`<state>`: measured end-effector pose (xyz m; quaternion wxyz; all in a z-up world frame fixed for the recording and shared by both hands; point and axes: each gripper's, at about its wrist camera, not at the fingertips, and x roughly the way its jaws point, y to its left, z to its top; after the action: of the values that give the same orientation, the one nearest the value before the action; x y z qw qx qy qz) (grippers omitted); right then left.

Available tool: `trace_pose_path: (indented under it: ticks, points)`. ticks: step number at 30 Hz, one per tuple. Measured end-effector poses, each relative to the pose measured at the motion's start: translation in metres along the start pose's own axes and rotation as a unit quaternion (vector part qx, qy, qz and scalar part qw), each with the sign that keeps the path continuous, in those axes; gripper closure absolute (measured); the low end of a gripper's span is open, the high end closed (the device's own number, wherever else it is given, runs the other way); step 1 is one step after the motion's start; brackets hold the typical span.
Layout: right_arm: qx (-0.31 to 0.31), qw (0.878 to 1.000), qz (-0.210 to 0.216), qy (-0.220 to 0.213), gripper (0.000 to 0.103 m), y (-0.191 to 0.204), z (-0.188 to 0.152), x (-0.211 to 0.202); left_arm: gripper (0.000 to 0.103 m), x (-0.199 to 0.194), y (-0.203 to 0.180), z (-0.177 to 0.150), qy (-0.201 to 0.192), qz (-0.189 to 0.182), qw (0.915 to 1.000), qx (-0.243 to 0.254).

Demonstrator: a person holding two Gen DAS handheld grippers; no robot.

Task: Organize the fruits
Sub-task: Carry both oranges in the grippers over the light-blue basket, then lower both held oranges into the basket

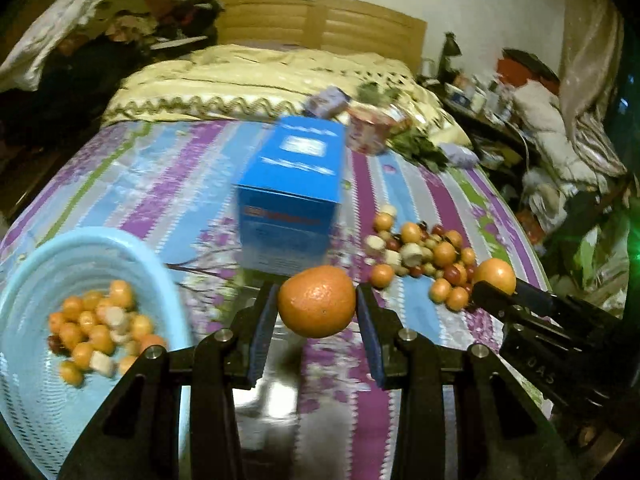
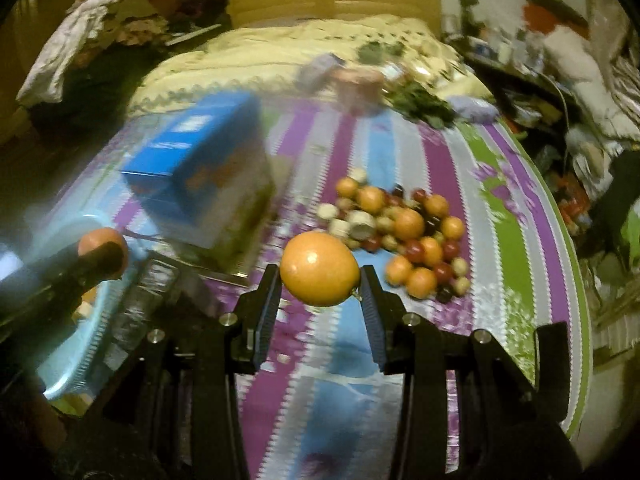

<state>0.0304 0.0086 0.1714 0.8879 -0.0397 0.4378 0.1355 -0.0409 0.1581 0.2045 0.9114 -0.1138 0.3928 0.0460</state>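
While each gripper pinches one orange, carry both level and gently. The left gripper clamps its orange just right of the basket, the likely drop spot; release low over the fruit already inside. The right gripper grips a yellower orange. Farther off, the pile beside the blue box waits unsorted.

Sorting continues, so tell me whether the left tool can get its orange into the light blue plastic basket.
Probably yes: the left tool grips a round orange, and the basket sits open beside it with nothing between.
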Motion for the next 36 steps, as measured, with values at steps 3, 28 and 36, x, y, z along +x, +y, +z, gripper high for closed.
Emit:
trace_pose_path:
  ticks: [3, 28, 36]
  points:
    - [-0.02, 1.0, 0.017, -0.007, 0.063, 0.033, 0.008, -0.006, 0.062, -0.017, 0.029, 0.004, -0.011, 0.015, 0.9997, -0.016]
    - [-0.16, 0.977, 0.123, 0.074, 0.063, 0.254, 0.005, 0.018, 0.062, -0.056, 0.257, -0.032, 0.043, 0.116, 0.9807, -0.152]
    - [-0.185, 0.967, 0.123, 0.127, 0.063, 0.29, -0.01, 0.042, 0.062, -0.039, 0.281, -0.049, 0.086, 0.126, 0.9759, -0.156]
